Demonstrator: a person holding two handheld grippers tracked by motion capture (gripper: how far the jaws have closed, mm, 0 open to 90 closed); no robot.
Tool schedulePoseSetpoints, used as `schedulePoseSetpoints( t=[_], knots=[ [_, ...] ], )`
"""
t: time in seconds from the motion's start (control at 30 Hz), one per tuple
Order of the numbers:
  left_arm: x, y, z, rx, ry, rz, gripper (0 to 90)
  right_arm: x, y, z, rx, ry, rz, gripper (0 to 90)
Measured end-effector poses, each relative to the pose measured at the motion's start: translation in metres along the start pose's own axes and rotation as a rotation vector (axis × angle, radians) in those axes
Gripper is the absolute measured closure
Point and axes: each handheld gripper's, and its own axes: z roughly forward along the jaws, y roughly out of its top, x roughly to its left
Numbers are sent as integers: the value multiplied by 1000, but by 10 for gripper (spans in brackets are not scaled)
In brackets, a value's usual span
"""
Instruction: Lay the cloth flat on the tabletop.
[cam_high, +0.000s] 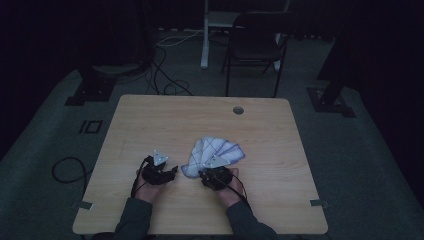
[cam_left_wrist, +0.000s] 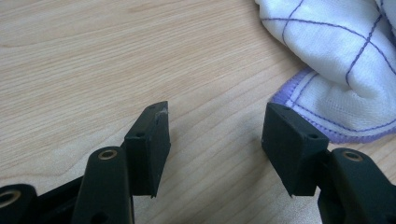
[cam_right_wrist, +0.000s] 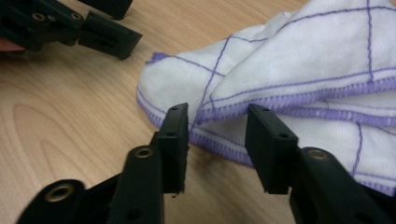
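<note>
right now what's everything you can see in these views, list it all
white cloth with purple grid lines and purple hem: 1, crumpled, table's near middle
light wooden table: 1, centre of room
grey round cable port: 1, table's far edge
black folding chair: 1, behind table
black cables: several, on grey floor
left gripper: 1, black, jaws open over bare wood beside the cloth
right gripper: 1, black, jaws open at the cloth's hem
</note>
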Motion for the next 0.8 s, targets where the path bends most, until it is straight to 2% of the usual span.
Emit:
schedulePoseSetpoints(
  t=[0.07, 0.13, 0.23, 0.4, 0.53, 0.67, 0.8],
  knots=[
    [0, 0, 0, 0, 0, 1, 424, 0, 2, 1, 9, -7, 2, 674],
    [0, 0, 0, 0, 0, 0, 424, -2, 4, 3, 14, -4, 2, 783],
    [0, 0, 0, 0, 0, 0, 424, -3, 3, 2, 18, 0, -7, 875],
    [-1, 0, 0, -1, -1, 1, 433, -6, 4, -2, 6, 0, -8, 895],
    [-2, 0, -1, 1, -1, 3, 460, -13, 8, -10, -14, -18, -7, 897],
    [-5, 1, -3, 10, 13, 26, 483, -22, 11, -16, -29, -29, 8, 897],
    [-11, 2, -6, -1, 6, 39, 485, -30, 12, -19, -30, -51, 17, 896]
  ],
)
